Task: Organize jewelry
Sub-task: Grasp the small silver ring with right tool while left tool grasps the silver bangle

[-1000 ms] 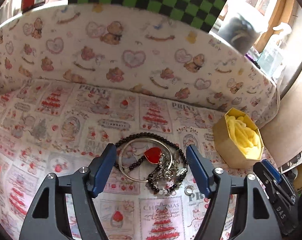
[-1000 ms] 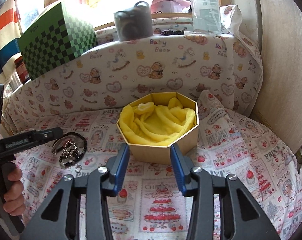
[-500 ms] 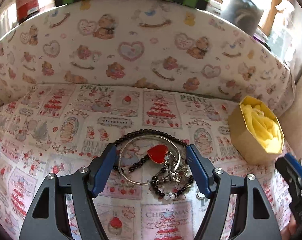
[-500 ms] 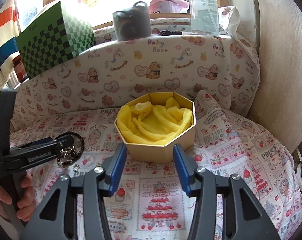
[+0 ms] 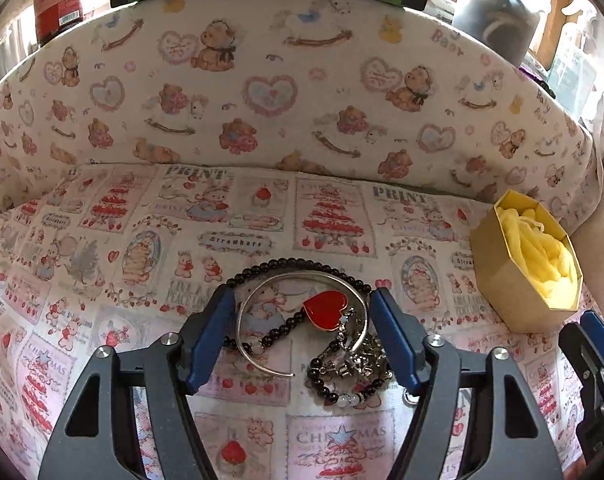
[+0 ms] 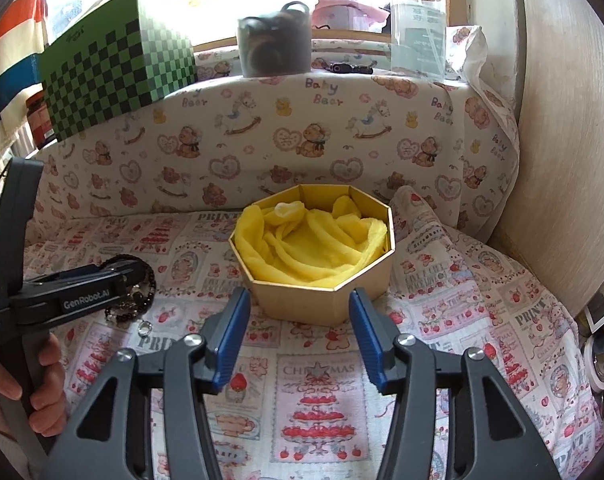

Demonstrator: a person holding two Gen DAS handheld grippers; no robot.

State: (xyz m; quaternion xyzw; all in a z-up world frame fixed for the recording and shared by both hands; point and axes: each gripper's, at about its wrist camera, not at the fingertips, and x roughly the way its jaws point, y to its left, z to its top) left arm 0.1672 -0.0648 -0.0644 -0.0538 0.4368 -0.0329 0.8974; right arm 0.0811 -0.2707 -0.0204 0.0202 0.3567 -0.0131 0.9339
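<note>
A heap of jewelry lies on the printed cloth: a silver bangle (image 5: pixel 262 356), a red heart pendant (image 5: pixel 325 309), a black bead necklace (image 5: pixel 286 266) and tangled silver pieces (image 5: pixel 361 356). My left gripper (image 5: pixel 302 312) is open, its blue pads on either side of the heap. A gold octagonal box (image 6: pixel 321 280) lined with yellow cloth (image 6: pixel 313 240) stands to the right; it also shows in the left wrist view (image 5: pixel 513 280). My right gripper (image 6: pixel 300 320) is open and empty just in front of the box. A small ring (image 6: pixel 145 327) lies loose by the heap.
A padded wall with a bear print (image 5: pixel 282 92) closes the back. On the ledge behind stand a green checkered box (image 6: pixel 114 68), a grey pot (image 6: pixel 274 48) and a clear bottle (image 6: pixel 417 24). A wooden panel (image 6: pixel 565 160) bounds the right side.
My left gripper has moved forward and lower over the jewelry heap, which now sits between its pads. My right gripper has opened wider and stayed in front of the box.
</note>
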